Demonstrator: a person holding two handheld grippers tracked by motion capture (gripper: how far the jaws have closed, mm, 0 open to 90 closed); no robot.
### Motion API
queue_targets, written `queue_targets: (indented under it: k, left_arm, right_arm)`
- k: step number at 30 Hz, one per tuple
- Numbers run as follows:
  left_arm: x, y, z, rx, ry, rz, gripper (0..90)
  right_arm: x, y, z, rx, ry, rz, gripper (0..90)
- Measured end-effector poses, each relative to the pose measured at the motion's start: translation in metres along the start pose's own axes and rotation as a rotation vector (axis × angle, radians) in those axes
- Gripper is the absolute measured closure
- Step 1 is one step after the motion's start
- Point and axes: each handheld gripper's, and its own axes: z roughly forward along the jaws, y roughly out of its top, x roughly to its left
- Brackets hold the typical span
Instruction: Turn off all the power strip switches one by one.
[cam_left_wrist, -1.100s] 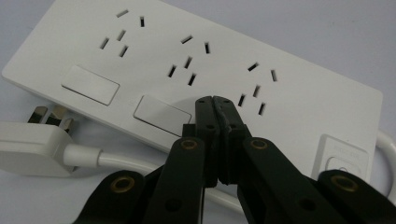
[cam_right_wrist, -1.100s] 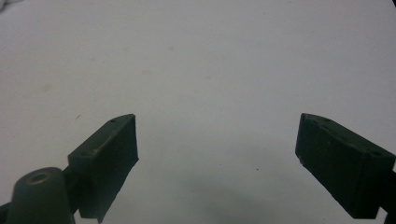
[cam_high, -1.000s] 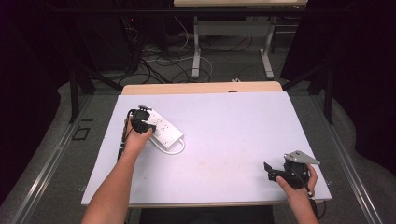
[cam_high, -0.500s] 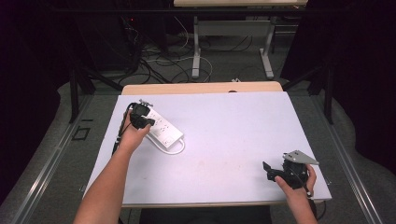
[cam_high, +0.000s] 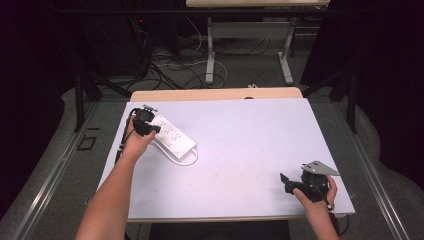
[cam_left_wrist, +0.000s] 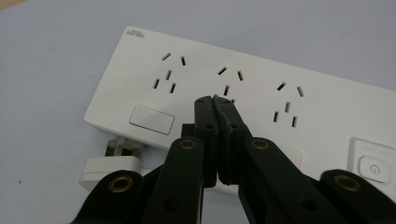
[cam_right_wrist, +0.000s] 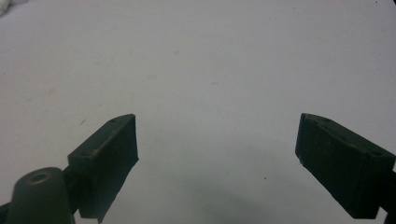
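— Since the earlier frame the left gripper has slid toward the far-left corner of the counter, travelling along the power strip from its middle to its far end.

— And the strip itself?

— It has hardly shifted. It lies flat and slantwise near the counter's left edge, sockets up, its white cord looping off the nearer end. In the left gripper view its plug lies on the counter just beside the strip's long edge.

— How do the jaws stand?

— The left gripper has its jaws pressed together with nothing between them, the tips hanging over the middle socket group; whether they touch the strip's face cannot be told. The right gripper rests near the counter's near-right corner, well apart from the strip, jaws spread wide over bare surface, as the right gripper view shows.

— Which step is this, then?

— Judging by the pose, it looks like positioning over the strip, perhaps to nudge it or press a switch. The rocker switch and the power button sit to either side of the tips.

— What does the next move call for?

— Probably a small, aimed lowering of the closed tips, or opening them to take the plug. The right gripper has barely moved.
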Motion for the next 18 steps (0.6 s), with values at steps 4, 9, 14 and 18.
queue_targets:
  k: [4,9,14,18]
  left_arm:
    - [0.002,0.0,0.001,-0.003,0.001,0.004,89.4]
    - [0.003,0.0,0.003,0.004,0.0,-0.01,89.2]
    - [0.004,0.0,0.007,0.015,0.0,-0.013,89.1]
    - [0.006,0.0,0.012,0.025,-0.005,-0.017,89.0]
  right_arm:
    - [0.0,0.0,0.0,-0.002,0.002,0.001,12.3]
    - [0.0,-0.001,-0.001,-0.001,0.001,0.0,12.3]
    - [0.0,-0.001,-0.001,-0.001,0.001,0.001,12.3]
    - [0.001,-0.001,0.0,0.001,0.001,0.002,12.3]
